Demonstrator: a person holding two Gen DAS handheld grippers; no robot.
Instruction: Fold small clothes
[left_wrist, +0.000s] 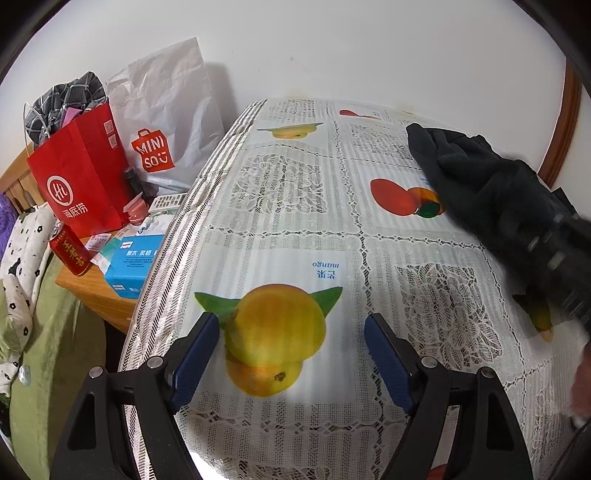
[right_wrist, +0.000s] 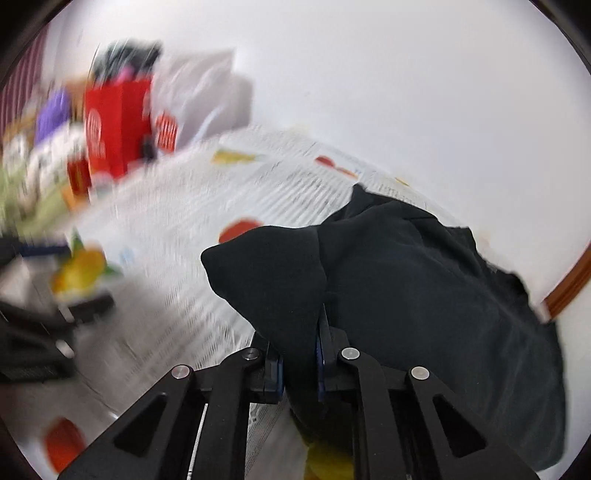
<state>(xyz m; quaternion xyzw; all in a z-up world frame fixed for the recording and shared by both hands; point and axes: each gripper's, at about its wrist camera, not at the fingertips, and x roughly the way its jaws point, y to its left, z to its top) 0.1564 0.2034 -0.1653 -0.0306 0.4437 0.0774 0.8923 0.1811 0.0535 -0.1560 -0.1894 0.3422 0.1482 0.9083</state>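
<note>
My left gripper (left_wrist: 291, 354) hangs over the near part of the table with its jaws spread wide and nothing between them; its blue pads (left_wrist: 197, 362) frame a printed mango on the tablecloth (left_wrist: 295, 221), a white lace-patterned sheet with fruit pictures. My right gripper (right_wrist: 300, 354) has its jaws pinched on a fold of the dark garment (right_wrist: 424, 295), and a bunched lobe of that cloth stands up out of the fingers toward the left while the rest of it spreads away to the right over the table. From the left wrist I see the same dark garment (left_wrist: 476, 184) lying along the right side of the table, reaching toward the far edge by the white wall, with the right gripper (left_wrist: 565, 266) coming in at the frame's right margin, blurred and partly merged with the black cloth. The right wrist view is smeared outside the garment and the fingers, so I can make out little detail of the background there. Left of the table, on a lower wooden surface, stand a red paper bag (left_wrist: 79, 177) with dark checked fabric poking out of its top, a white Miniso bag (left_wrist: 166, 122) behind it, a red drink can (left_wrist: 70, 251) tilted at the front, and a blue tissue box (left_wrist: 133, 262) just beside the table edge.
</note>
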